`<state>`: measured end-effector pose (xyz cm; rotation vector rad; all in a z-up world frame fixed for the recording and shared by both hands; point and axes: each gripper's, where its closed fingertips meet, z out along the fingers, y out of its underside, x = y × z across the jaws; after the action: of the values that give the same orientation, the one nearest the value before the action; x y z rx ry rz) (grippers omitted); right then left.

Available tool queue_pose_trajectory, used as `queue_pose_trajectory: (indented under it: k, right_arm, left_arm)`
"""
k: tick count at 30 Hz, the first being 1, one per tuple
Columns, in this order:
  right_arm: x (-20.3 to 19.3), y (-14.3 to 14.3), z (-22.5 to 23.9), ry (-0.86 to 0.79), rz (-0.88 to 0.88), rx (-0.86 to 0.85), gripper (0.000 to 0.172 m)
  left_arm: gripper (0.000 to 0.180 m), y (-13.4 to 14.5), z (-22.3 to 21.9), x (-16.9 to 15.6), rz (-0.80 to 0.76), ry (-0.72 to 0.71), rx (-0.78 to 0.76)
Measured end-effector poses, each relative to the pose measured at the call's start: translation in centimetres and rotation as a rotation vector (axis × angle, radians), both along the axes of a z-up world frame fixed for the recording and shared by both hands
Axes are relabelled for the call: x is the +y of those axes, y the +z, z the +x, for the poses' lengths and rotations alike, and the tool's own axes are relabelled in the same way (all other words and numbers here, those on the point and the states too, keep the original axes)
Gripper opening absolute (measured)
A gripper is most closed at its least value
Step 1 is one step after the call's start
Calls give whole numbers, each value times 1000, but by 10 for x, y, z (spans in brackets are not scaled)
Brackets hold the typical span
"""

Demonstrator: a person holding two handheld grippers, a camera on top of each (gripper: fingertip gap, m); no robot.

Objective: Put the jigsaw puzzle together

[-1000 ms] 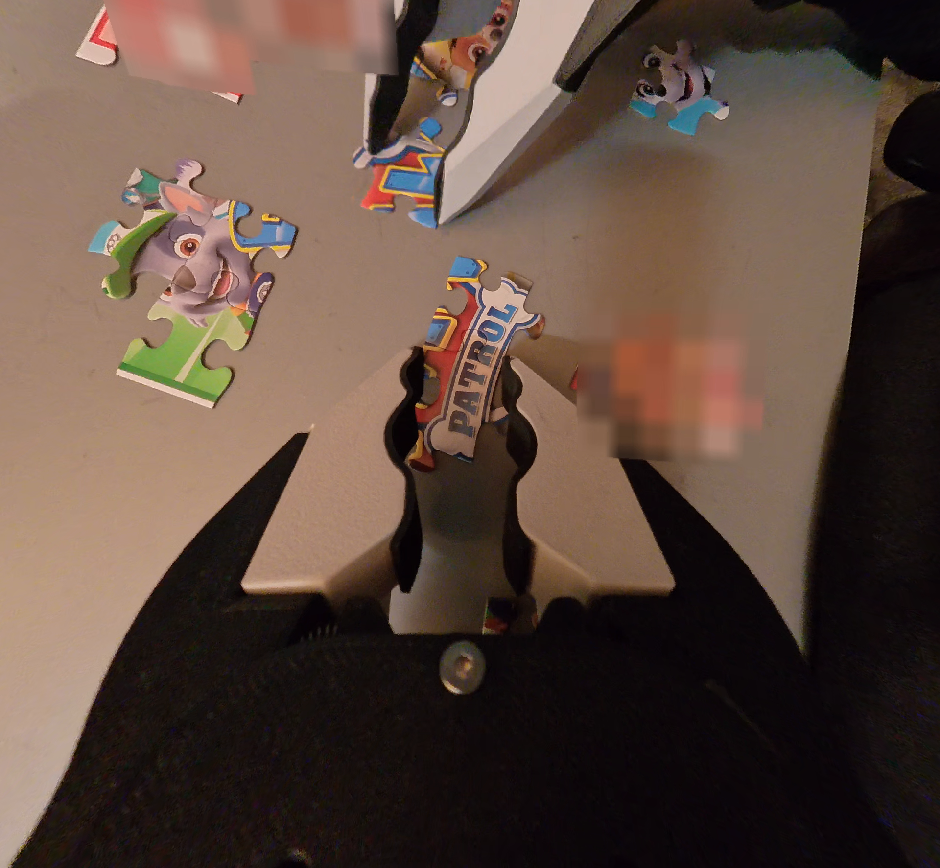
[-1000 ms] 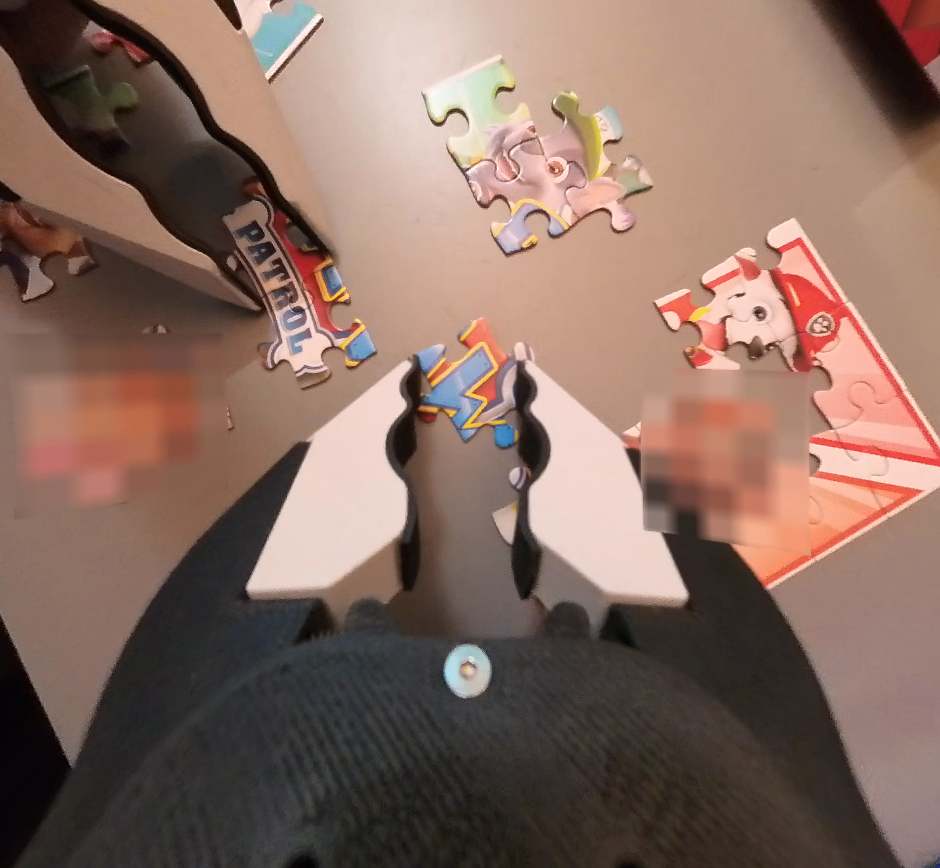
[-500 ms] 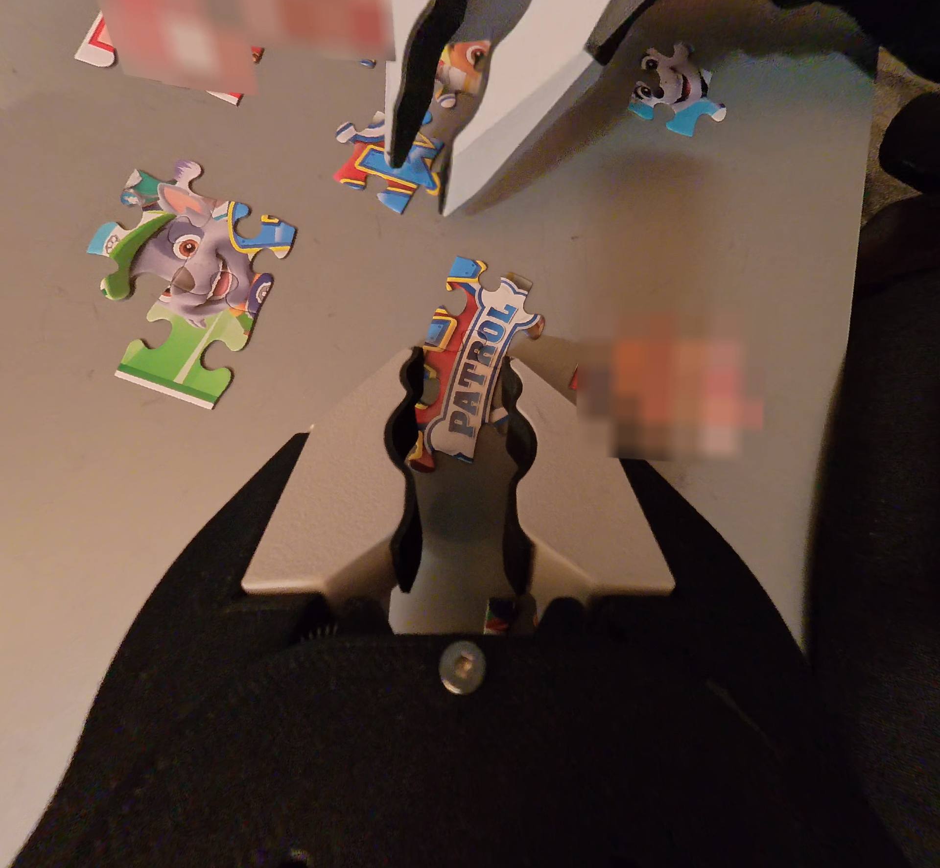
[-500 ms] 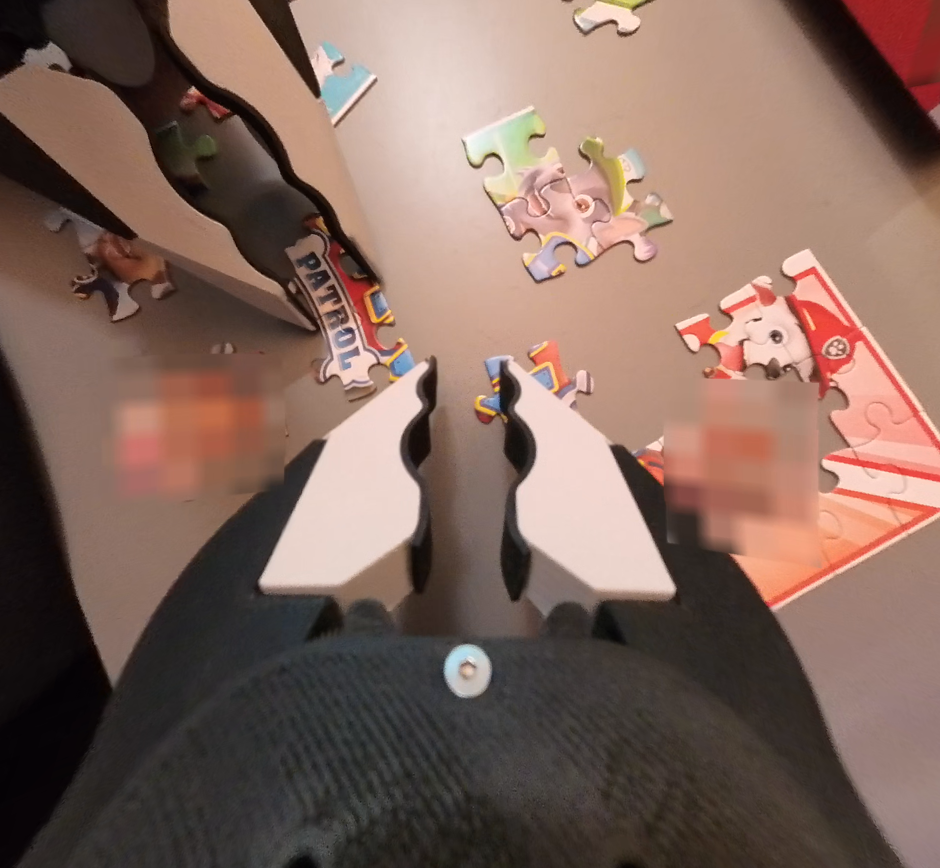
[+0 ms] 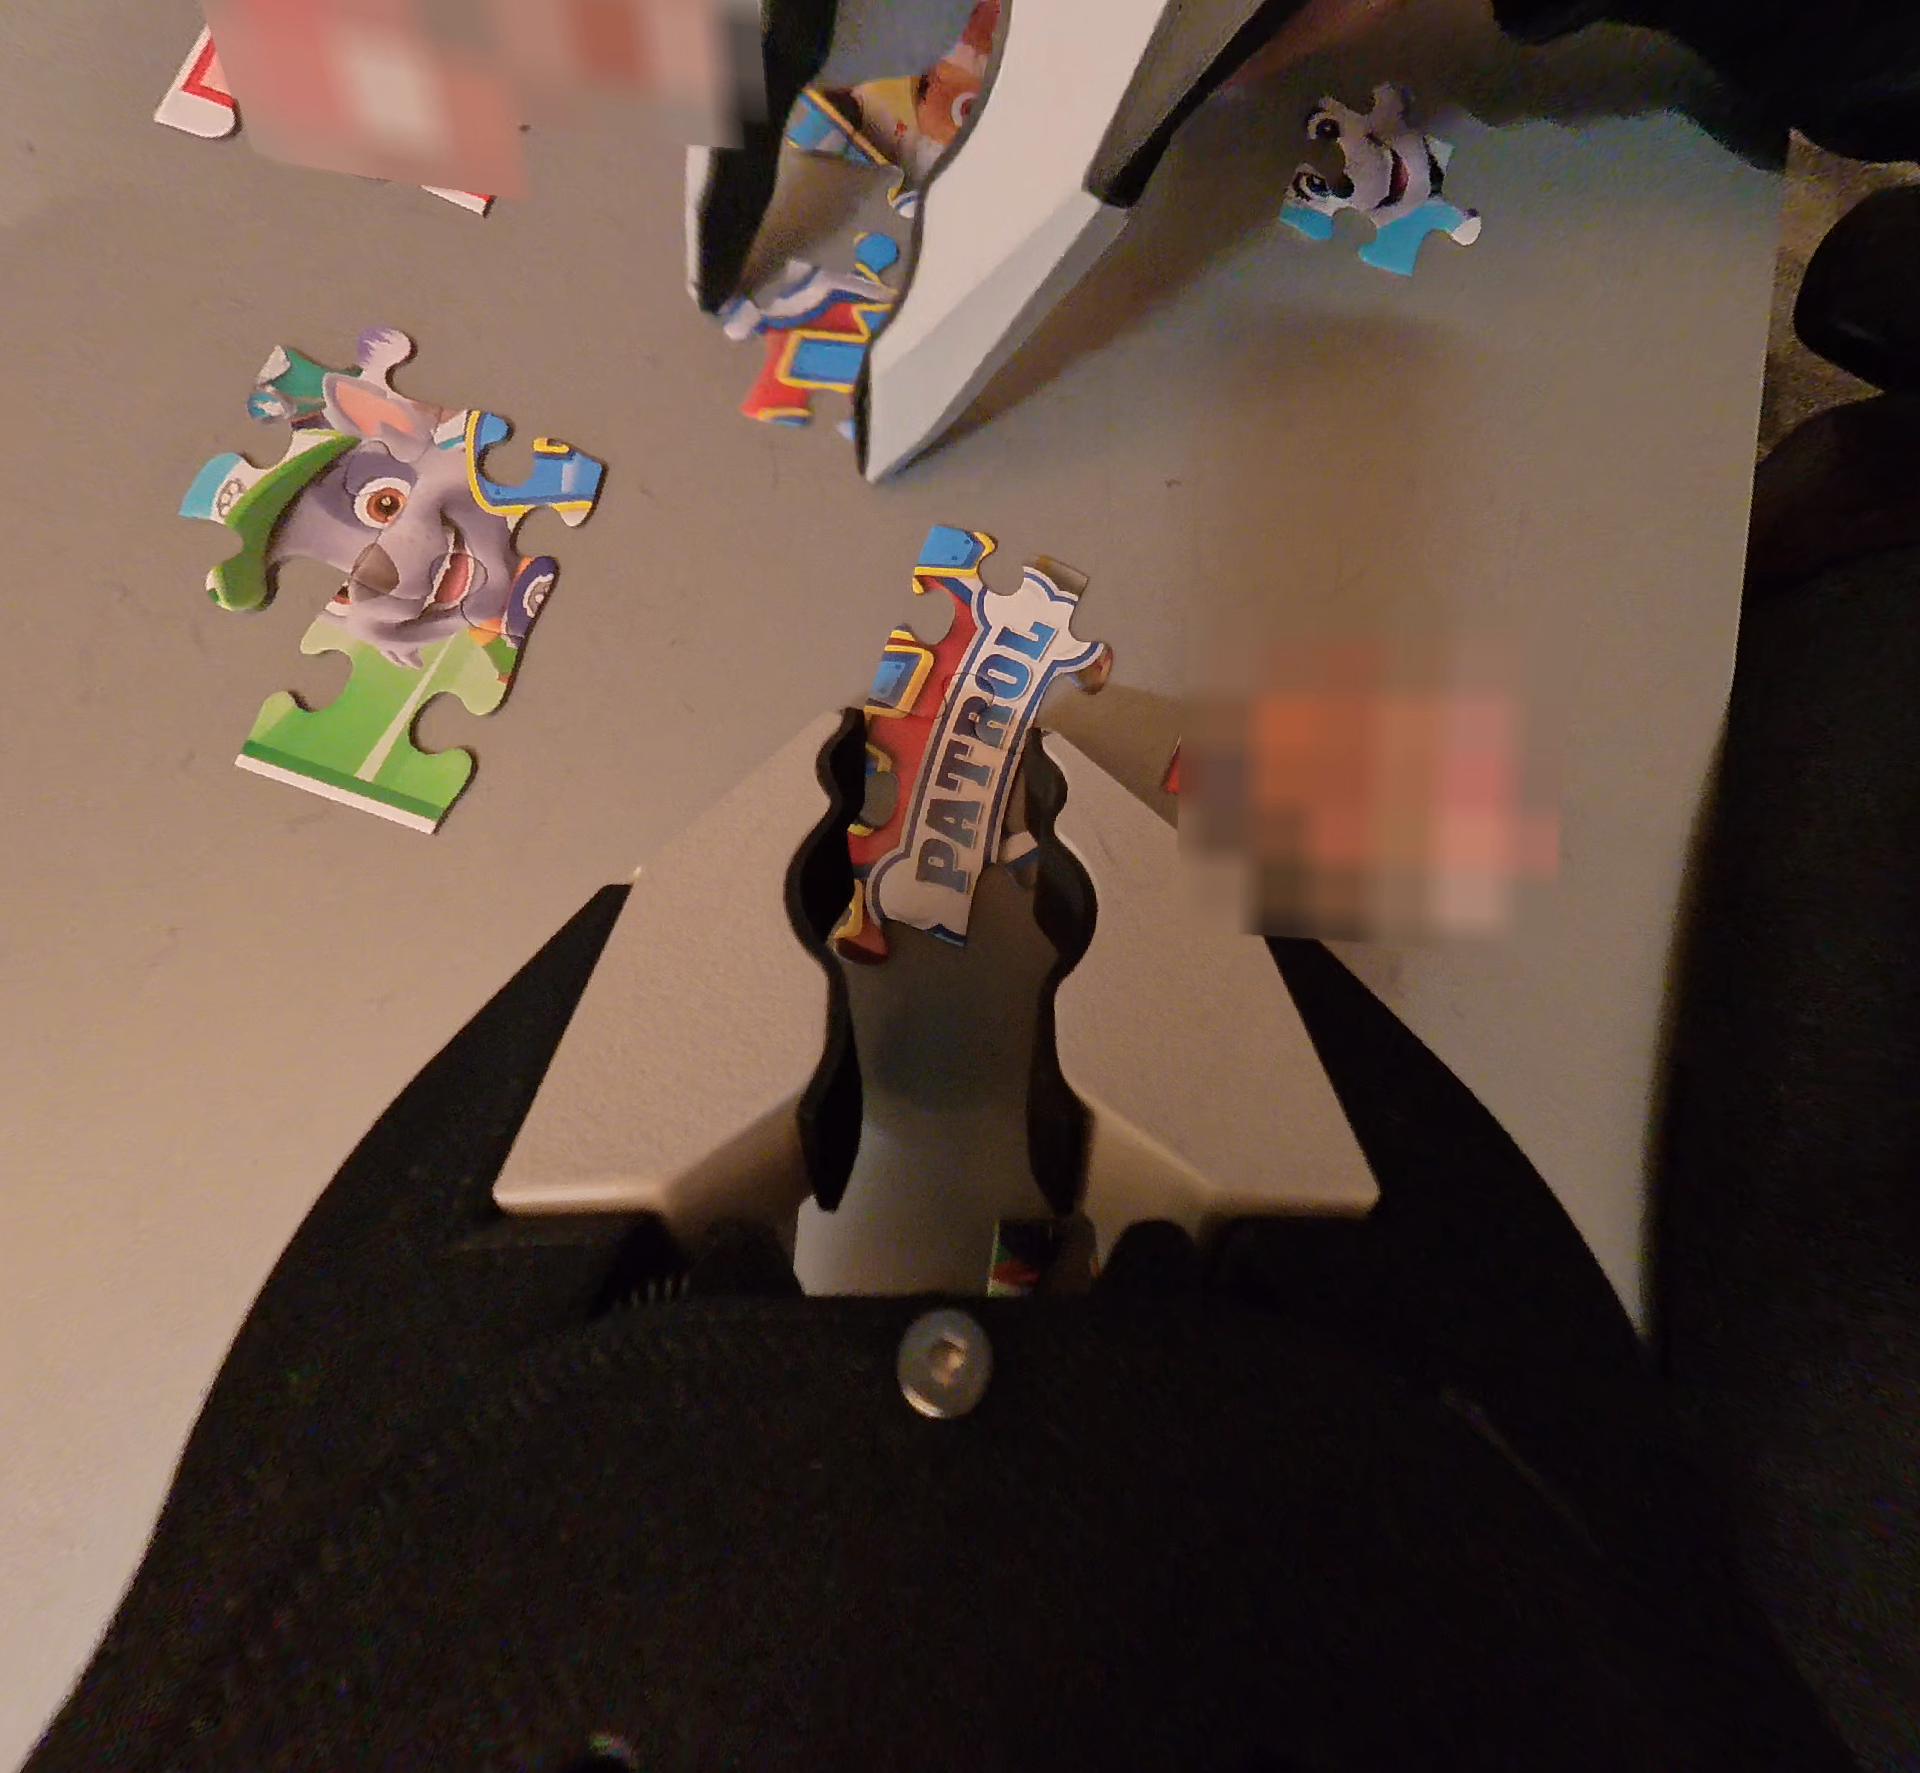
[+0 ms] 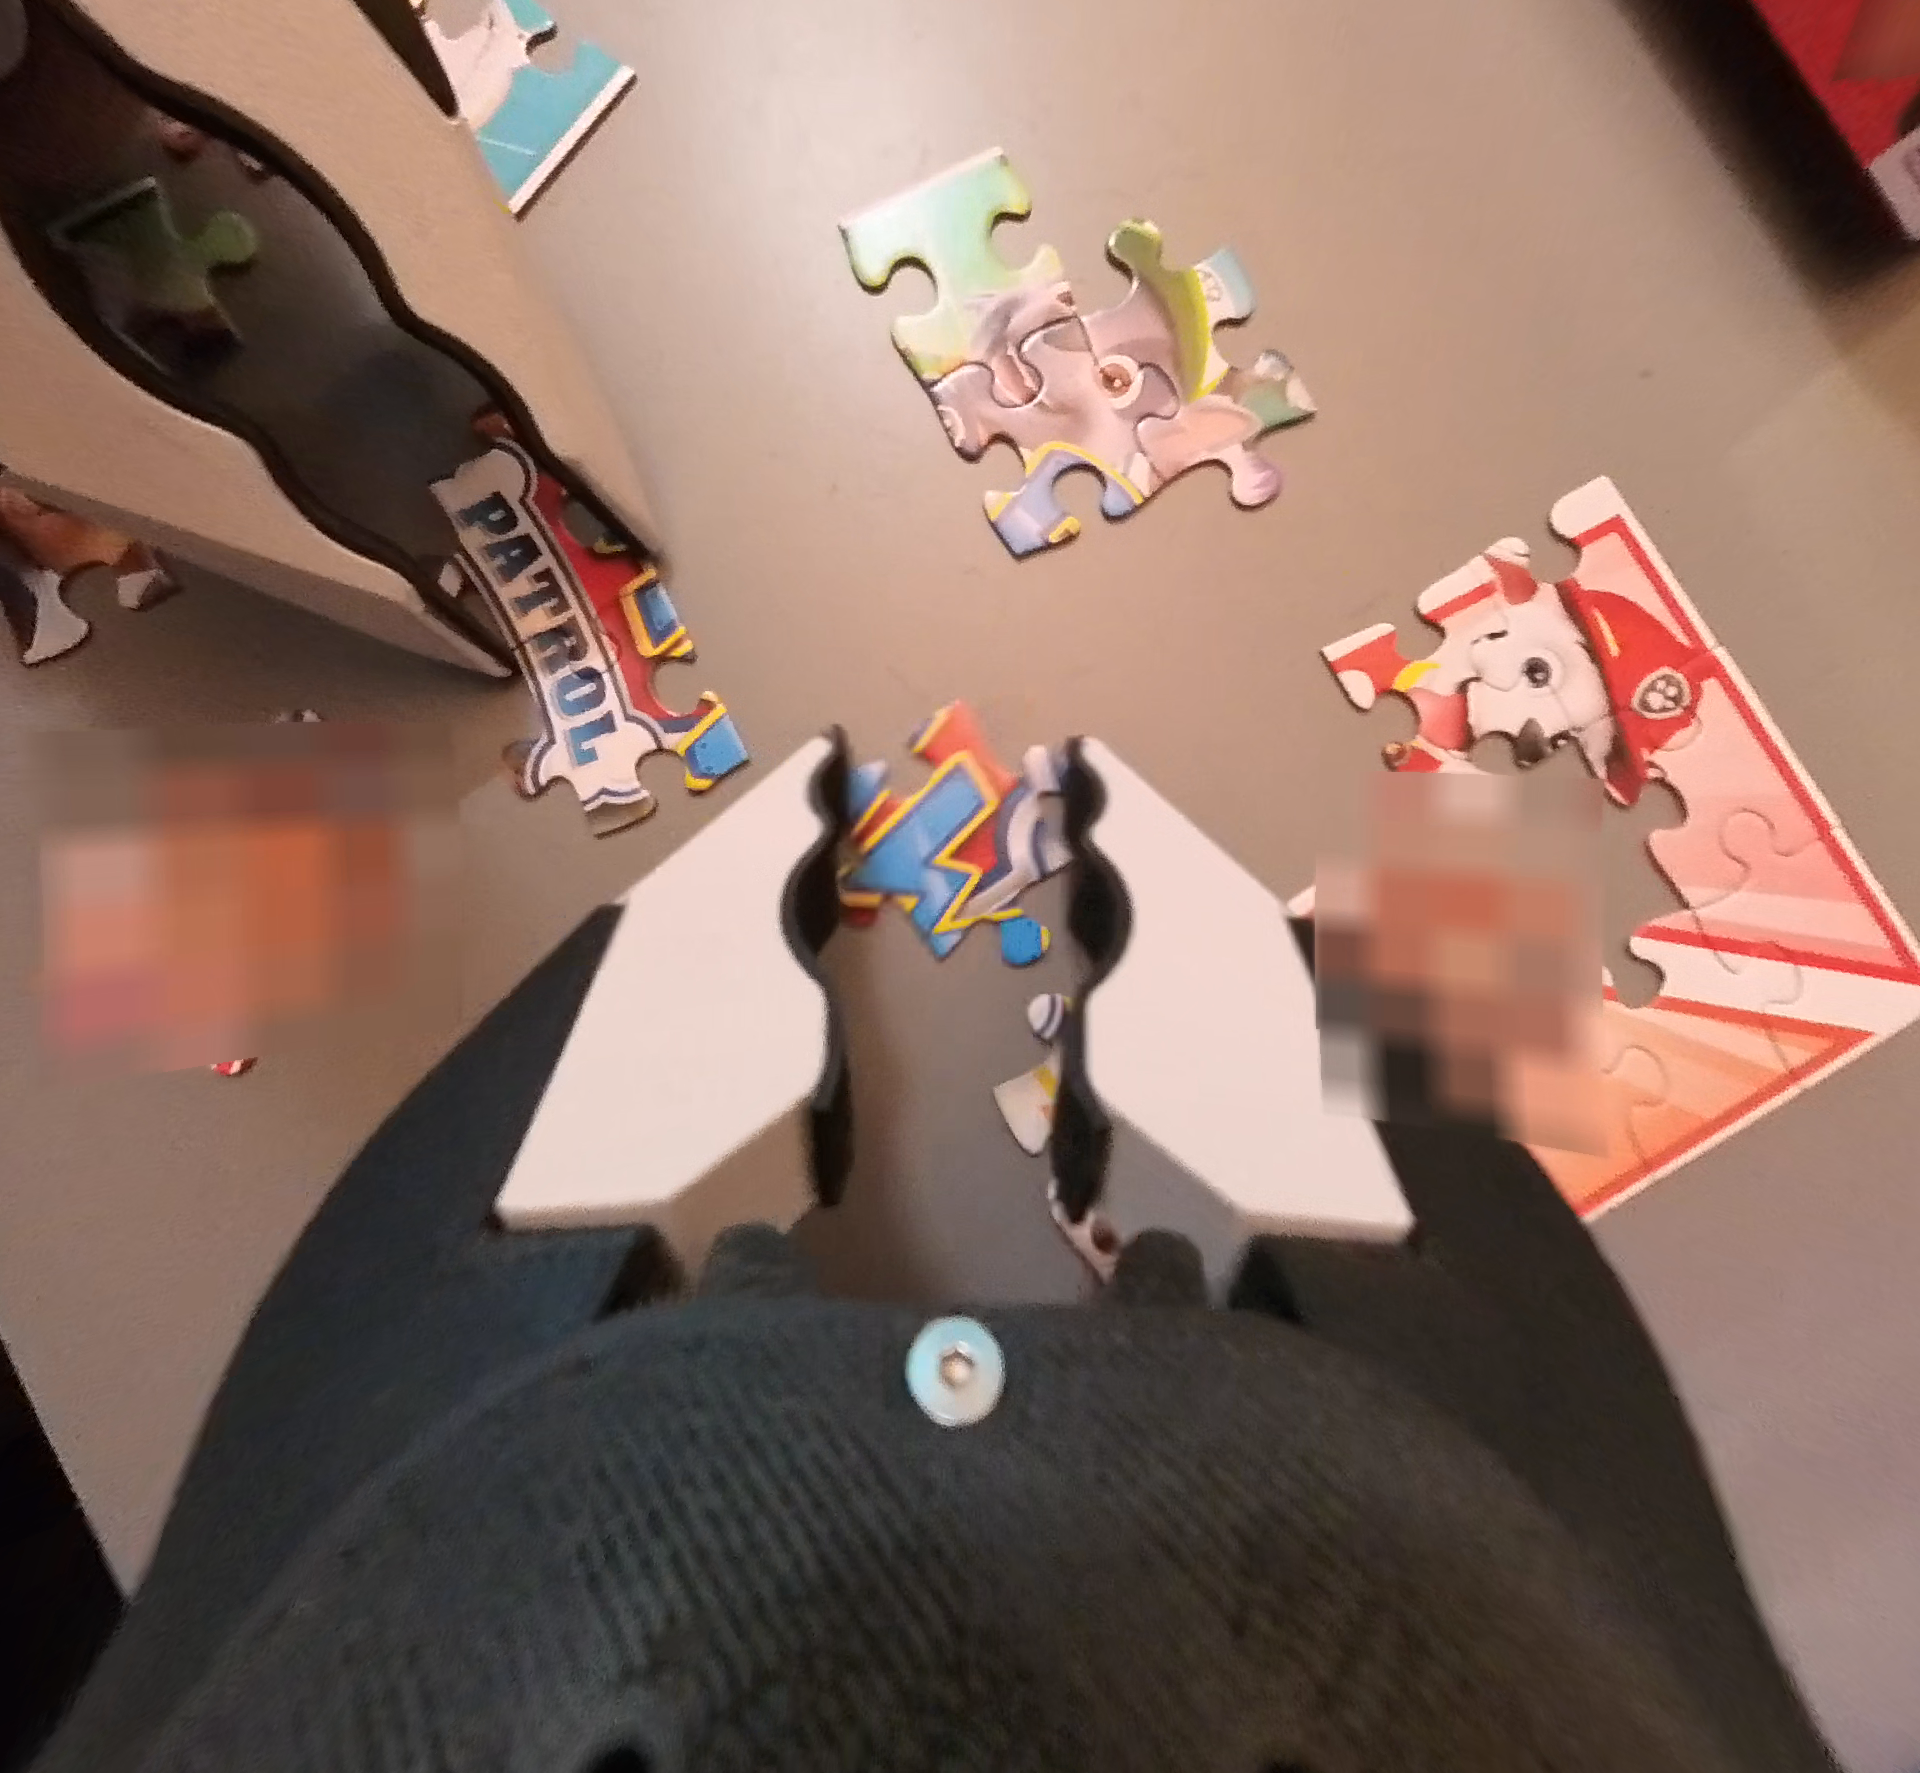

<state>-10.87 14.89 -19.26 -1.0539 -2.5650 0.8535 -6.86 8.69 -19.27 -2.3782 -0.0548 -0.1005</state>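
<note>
Half a second ago the right gripper [image 6: 954, 767] stood raised with narrow fingers. Now it is low, its fingers open around the blue-red piece [image 6: 940, 856] on the table [image 6: 831, 165]. The left gripper [image 5: 940, 736] has not moved and holds the lettered piece [image 5: 971, 747] between its fingers.

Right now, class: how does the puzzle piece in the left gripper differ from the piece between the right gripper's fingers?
The white-banner piece stands on edge, clamped by the left gripper. The blue-and-red piece lies between the right gripper fingers; contact unclear. Both are jigsaw pieces over the grey table.
</note>
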Motion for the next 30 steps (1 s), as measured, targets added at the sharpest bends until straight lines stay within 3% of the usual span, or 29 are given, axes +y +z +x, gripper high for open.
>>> queue_pose_trajectory:
  k: [1, 6, 9, 13, 17, 19, 30]
  right_arm:
    - [-1, 0, 1, 8, 1, 0, 30]
    - [-3, 1, 3, 12, 3, 6, 22]
    - [4, 0, 4, -6, 33, 7, 55]
    - [1, -1, 12, 10, 2, -4, 67]
    - [-2, 0, 16, 32, -5, 6, 49]
    - [-4, 1, 18, 45, -12, 9, 30]
    - [-5, 1, 19, 35, -12, 11, 29]
  left_arm:
    - [27, 0, 0, 0, 0, 0, 0]
    - [27, 0, 0, 0, 1, 0, -1]
    - [27, 0, 0, 0, 1, 0, 0]
    - [27, 0, 0, 0, 4, -1, -5]
    - [27, 0, 0, 0, 6, -2, -6]
    - [27, 0, 0, 0, 5, -1, -4]
    - [27, 0, 0, 0, 3, 1, 3]
